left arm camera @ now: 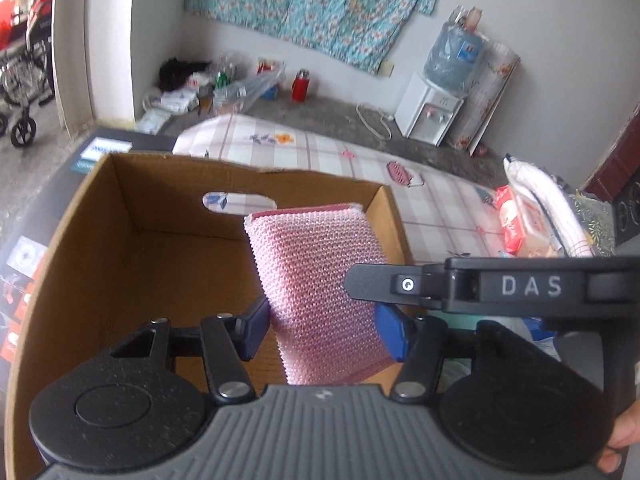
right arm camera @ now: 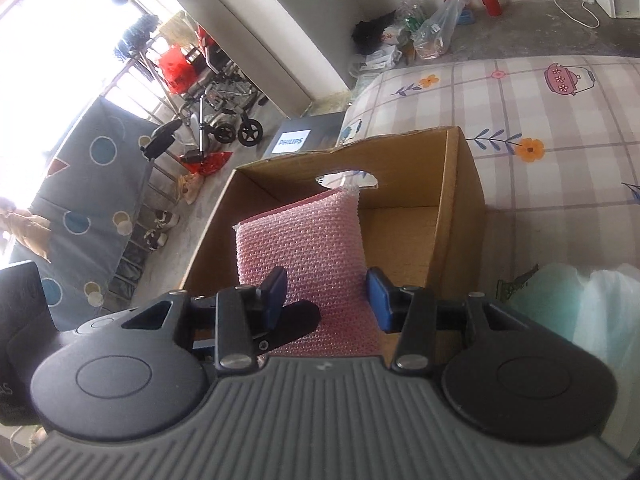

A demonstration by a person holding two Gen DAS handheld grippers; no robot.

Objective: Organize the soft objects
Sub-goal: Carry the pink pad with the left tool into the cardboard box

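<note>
Pink and knobbly, the sponge pad (left arm camera: 316,300) hangs over the open cardboard box (left arm camera: 120,208), its free end up near the box's far wall and the oval handle cutout (left arm camera: 240,202). From the left wrist view its lower part sits between the two blue pads of the left gripper (left arm camera: 322,330), which press on its two long edges and hold it clamped. A black finger of the right gripper (left arm camera: 384,286), with a small round screw head on it, lies across the sponge's right edge in that same view.

From the right wrist view the same sponge (right arm camera: 316,256) stands between the blue pads of the right gripper (right arm camera: 328,300); the right pad meets its edge and the left pad lies against its face, so this gripper too is closed on it. One dark finger of the left gripper (right arm camera: 296,322) shows low at the left, against the sponge.

Nothing shows on the box's brown floor where it can be seen. The box rests on a checked cloth (right arm camera: 560,112) printed with flowers and a teapot. Just behind the box lies a dark carton (right arm camera: 304,136) with a white brand label. On the cloth to the right lie plastic packets (left arm camera: 520,220). Farther off, on the grey floor by the wall, stand a red flask (left arm camera: 300,85) and a white water dispenser (left arm camera: 430,112) with its blue bottle, below a hanging floral sheet (left arm camera: 320,4). A wheelchair (right arm camera: 216,108) stands near the bright window.
</note>
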